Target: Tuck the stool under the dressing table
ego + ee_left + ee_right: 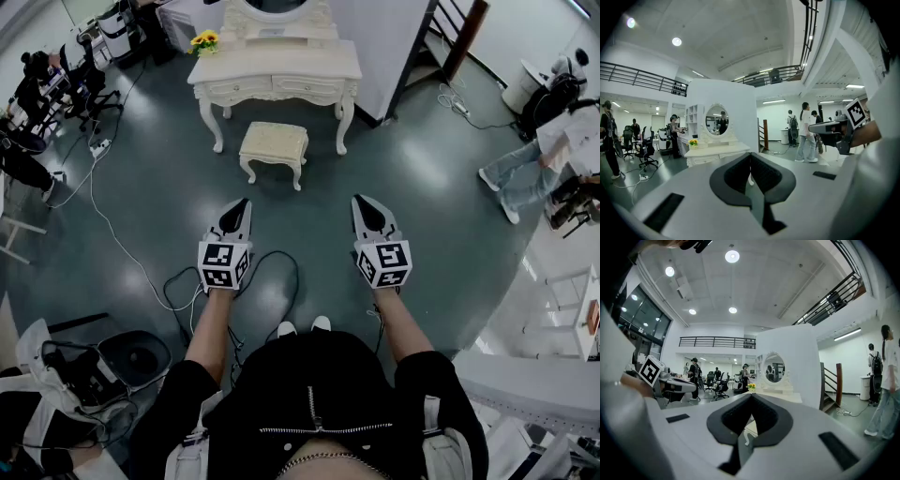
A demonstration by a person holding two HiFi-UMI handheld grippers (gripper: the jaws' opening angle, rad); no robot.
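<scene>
A cream stool [274, 145] stands on the grey floor just in front of the white dressing table [275, 64], outside its leg space. The table carries an oval mirror [716, 120]. Both grippers hang side by side well short of the stool, pointing at it. My left gripper [246, 202] is shut with nothing in it, its jaws meeting at the tip in the left gripper view [750, 154]. My right gripper [357, 200] is also shut and empty, as the right gripper view shows [751, 395]. Through its jaw window a white stool leg [748, 428] shows.
Black cables [178, 286] loop on the floor by my feet, and a white cable [103, 216] runs left. Office chairs [80, 84] stand at the far left, a person [525, 169] at the right, a staircase [455, 42] behind. Yellow flowers [204, 41] sit on the table.
</scene>
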